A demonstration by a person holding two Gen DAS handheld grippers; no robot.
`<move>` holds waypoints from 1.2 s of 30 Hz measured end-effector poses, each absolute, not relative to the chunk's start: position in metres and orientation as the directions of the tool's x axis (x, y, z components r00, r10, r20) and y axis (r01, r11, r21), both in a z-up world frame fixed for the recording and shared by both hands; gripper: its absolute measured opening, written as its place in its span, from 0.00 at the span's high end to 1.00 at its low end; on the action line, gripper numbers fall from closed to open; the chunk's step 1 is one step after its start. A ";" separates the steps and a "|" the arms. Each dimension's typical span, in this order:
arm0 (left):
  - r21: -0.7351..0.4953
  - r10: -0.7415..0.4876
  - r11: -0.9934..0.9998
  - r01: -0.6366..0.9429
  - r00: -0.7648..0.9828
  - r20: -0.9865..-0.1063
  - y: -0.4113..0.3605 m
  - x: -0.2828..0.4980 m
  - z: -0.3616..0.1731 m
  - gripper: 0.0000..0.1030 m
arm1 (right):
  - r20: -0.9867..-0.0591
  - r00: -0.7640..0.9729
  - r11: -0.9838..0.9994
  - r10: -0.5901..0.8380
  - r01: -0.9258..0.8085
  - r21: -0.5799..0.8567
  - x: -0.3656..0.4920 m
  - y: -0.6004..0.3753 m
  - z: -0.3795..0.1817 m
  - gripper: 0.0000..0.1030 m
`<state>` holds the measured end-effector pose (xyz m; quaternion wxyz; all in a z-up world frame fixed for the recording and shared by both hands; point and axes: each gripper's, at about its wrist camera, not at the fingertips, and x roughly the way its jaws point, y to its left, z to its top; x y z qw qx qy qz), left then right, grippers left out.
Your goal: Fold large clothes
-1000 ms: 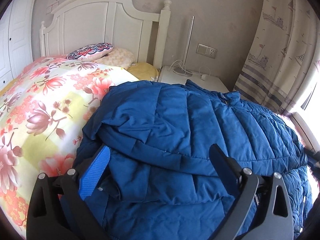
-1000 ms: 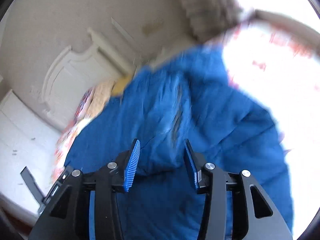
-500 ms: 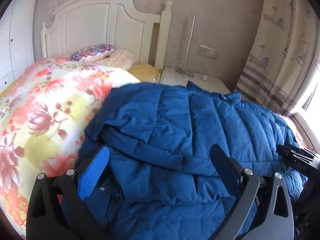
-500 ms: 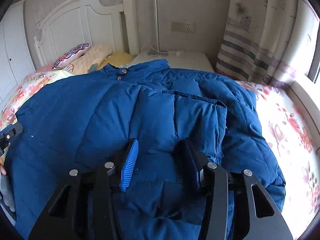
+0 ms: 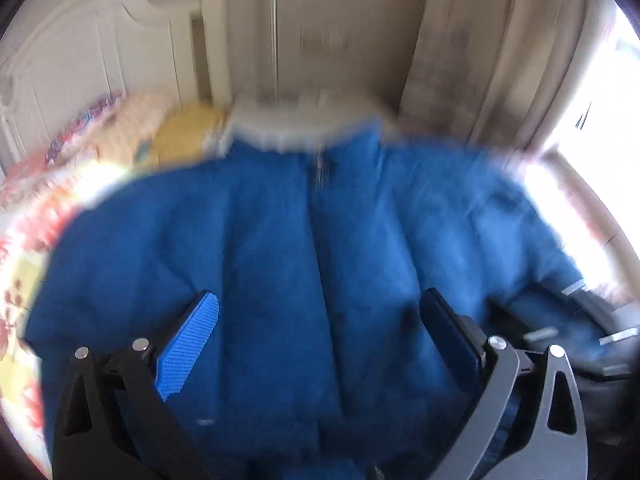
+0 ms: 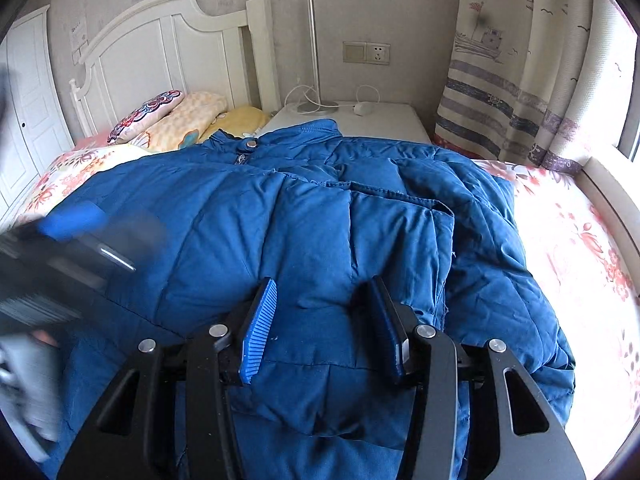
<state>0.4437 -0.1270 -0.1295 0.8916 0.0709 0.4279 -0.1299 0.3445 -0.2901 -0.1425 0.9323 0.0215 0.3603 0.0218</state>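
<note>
A large blue puffer jacket [image 6: 320, 220] lies spread on the bed, collar and snap toward the headboard, with one side folded over its middle. In the right wrist view my right gripper [image 6: 324, 312] hovers low over the jacket's near part, jaws partly apart, the fabric lying flat beneath them and not pinched. My left gripper [image 6: 76, 236] shows there as a blurred shape at the left edge. The left wrist view is motion-blurred: my left gripper [image 5: 320, 320] stands wide open above the jacket [image 5: 300, 240], holding nothing.
A floral bedspread [image 6: 568, 240] lies bare on the right of the jacket. Behind stand a white headboard [image 6: 168, 52], pillows [image 6: 180, 120], a white nightstand [image 6: 384, 120] with a lamp pole and cable, and a striped curtain [image 6: 500, 80] beside the window ledge.
My left gripper has swung fast to the right over the jacket and now appears at the left of the right wrist view. The right gripper rolled level earlier and has since held still.
</note>
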 end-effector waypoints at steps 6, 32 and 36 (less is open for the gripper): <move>-0.013 -0.218 0.951 0.308 0.643 -0.734 -0.116 0.447 -0.101 0.03 | -0.669 0.739 0.996 0.081 -0.033 0.083 0.344 -0.293 -0.143 0.53; -0.129 -0.109 0.991 0.022 0.691 -0.714 0.006 0.482 -0.091 0.04 | -0.664 0.737 0.990 0.124 -0.051 0.129 0.345 -0.298 -0.143 0.52; -0.044 -0.137 0.988 0.149 0.700 -0.701 -0.026 0.420 -0.075 0.03 | -0.664 0.737 0.990 0.128 -0.052 0.132 0.345 -0.297 -0.143 0.51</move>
